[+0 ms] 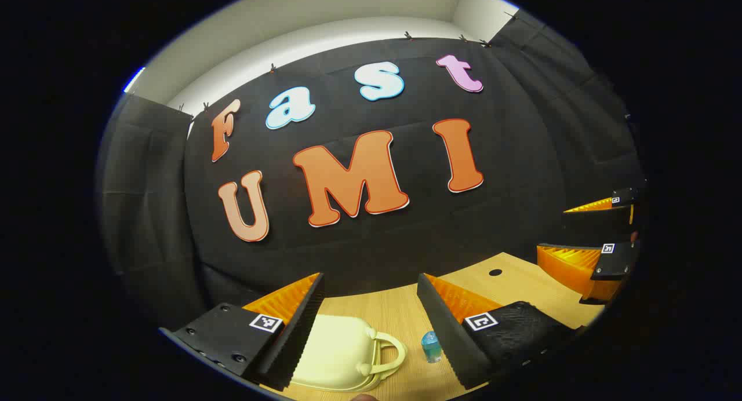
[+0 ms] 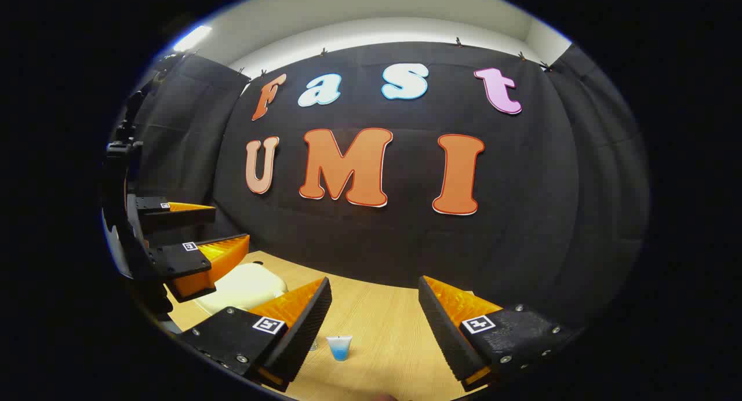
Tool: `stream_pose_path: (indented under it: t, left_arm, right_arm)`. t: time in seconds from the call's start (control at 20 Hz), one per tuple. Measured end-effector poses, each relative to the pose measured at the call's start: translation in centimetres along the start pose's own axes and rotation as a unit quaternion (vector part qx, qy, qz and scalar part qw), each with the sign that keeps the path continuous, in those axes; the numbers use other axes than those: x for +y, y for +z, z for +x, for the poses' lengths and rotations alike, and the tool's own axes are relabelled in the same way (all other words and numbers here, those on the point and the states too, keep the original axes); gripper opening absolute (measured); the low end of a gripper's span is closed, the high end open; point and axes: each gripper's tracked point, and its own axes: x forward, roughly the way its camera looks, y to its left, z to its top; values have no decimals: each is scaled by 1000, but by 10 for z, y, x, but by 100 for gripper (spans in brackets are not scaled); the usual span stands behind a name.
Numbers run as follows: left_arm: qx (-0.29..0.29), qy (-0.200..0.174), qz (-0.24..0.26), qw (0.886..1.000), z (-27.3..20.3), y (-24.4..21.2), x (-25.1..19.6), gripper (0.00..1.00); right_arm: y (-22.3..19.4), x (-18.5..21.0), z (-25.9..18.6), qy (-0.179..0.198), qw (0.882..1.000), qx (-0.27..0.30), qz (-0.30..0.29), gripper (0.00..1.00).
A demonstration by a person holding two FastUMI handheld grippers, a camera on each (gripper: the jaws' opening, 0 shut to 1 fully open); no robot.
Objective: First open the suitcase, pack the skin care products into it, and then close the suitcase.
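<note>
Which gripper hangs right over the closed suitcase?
The left gripper: it hovers open above the pale yellow suitcase. The right gripper, also open, frames the small blue bottle.

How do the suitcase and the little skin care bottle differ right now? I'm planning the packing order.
The suitcase is pale cream, wide and lies flat, closed, its handle toward the bottle; the skin care bottle is blue and clear, far smaller, and stands upright. The suitcase lies between the left gripper's fingers; the bottle stands beside its handle. Both rest on the wooden table, ungripped.
</note>
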Motion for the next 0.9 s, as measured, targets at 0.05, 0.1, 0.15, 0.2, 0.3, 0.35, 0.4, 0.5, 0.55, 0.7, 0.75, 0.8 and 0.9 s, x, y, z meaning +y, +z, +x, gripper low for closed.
stream_pose_path:
  t: [0.05,0.1,0.15,0.2,0.3,0.35,0.4,0.5,0.55,0.7,0.75,0.8,0.9]
  left_arm:
    - [2,1,0,1000,1,-2,0,98]
    - [3,0,-2,1000,1,-3,-1,98]
    - [5,1,-3,1000,1,-3,0,98]
    - [3,2,-8,1000,1,-1,1,98]
    - [2,4,-15,1000,1,1,2,100]
    - [1,5,-16,1000,0,2,1,100]
    - [0,6,-16,1000,0,2,2,98]
    - [-2,4,-15,1000,-1,2,1,98]
    - [-3,2,-19,1000,-1,4,1,98]
    - [1,-1,-35,999,0,0,-1,98]
    - [3,-1,-38,999,-1,1,1,100]
    - [4,-2,-40,999,-1,1,1,98]
    - [3,-3,-35,999,0,1,2,98]
  right_arm:
    - [0,-2,0,-2,1000,0,0,95]
    - [-1,-3,0,-1,1000,0,1,95]
    - [-1,-3,0,-2,1000,0,2,95]
    - [-2,-3,0,-2,1000,0,3,95]
    - [-3,-4,2,-3,1000,2,3,95]
    - [-4,-3,2,-2,1000,3,3,95]
    - [-4,-3,3,-2,1000,4,3,95]
    - [-4,-3,4,-1,1000,4,1,95]
    - [-5,-3,4,-1,1000,4,1,95]
    - [-5,-1,4,0,1000,6,1,95]
    - [-6,-1,4,0,1000,6,0,95]
    - [-6,1,4,2,1000,7,0,95]
    - [-6,2,4,3,1000,8,-4,95]
